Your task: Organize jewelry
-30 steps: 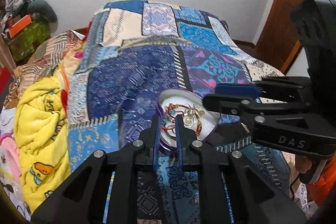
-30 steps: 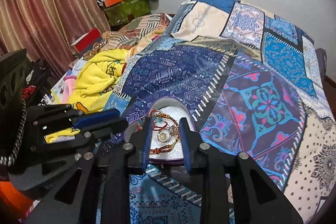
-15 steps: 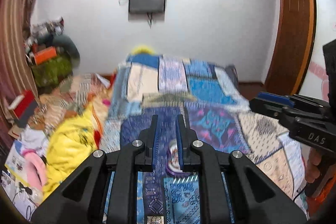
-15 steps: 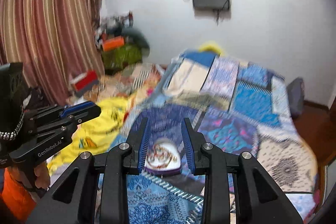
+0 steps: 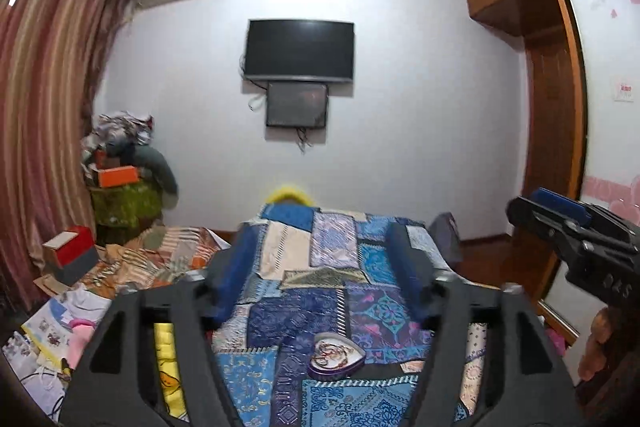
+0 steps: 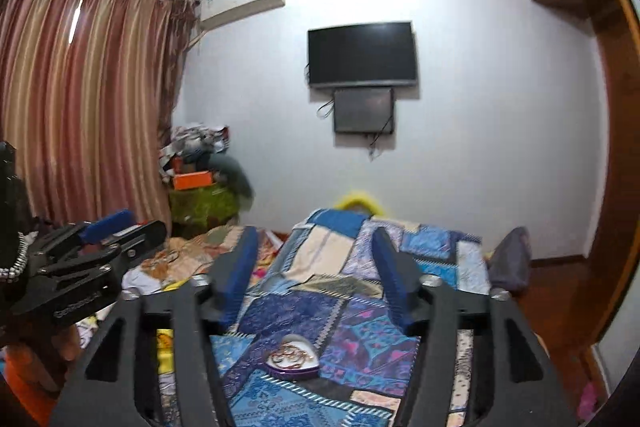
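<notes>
Patchwork bedspread point(image 5: 320, 311) bears a heart-shaped jewelry tin point(image 5: 335, 355); both hand-held grippers, left point(image 5: 320, 267) and right point(image 6: 314, 263), gape empty.

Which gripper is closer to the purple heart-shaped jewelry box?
Cannot tell. Left gripper and right gripper, both open, hover above the purple heart-shaped jewelry box.

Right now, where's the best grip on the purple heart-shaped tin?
Probably the purple side wall of the purple heart-shaped tin, pinched across its two lobes from above. It lies flat and open on the patchwork bedspread, jewelry heaped inside, so keep it level. Both hand-held grippers are open.
</notes>
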A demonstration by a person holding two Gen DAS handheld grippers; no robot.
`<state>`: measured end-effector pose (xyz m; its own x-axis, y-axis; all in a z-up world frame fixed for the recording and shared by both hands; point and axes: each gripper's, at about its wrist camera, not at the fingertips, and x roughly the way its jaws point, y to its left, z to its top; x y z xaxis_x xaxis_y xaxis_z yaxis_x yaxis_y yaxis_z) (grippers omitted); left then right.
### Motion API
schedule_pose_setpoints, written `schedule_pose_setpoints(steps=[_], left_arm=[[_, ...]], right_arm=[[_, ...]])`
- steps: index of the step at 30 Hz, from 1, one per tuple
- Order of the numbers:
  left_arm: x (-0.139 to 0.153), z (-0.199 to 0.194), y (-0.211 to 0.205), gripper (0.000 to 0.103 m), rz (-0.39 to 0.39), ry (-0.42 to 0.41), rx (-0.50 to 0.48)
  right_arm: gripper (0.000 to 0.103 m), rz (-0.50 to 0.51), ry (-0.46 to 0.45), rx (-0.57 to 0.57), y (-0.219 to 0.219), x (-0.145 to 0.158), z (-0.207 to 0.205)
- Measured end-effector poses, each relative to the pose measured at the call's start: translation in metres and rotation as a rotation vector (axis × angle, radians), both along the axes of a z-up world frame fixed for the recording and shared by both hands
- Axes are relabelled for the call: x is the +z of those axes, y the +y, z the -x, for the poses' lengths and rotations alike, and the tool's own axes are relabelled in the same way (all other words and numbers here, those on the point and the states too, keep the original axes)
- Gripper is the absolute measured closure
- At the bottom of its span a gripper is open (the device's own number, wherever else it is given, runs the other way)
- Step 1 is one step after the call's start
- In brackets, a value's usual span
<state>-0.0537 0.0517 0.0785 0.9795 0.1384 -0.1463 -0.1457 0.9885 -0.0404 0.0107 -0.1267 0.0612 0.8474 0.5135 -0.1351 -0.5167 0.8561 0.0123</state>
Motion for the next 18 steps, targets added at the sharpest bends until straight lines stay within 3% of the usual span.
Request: schedule_pose_setpoints(steps=[1,3,9,18], left_arm=[[0.001,0.005,-0.002,0.016,-0.009,-0.016,0.018],[0.001,0.012,-0.003,0.01,-0.016,-0.034,0.029],[0.0,0.023,-0.009,0.002,-0.032,-0.05,0.053],[-0.003,0.029,-0.014,0.001,-0.036,-0.037,0.057]], right_arm=[[0.036,0.0,-0.011,-0.018,0.001,0.0,0.004],[0.025,-0.006,-0.018,-0.041,0.001,-0.002,0.005],[0.004,-0.005,-0.024,-0.099,-0.002,-0.004,0.01],[0.002,0.01,-0.029,-0.103,-0.005,-0.003,0.015]])
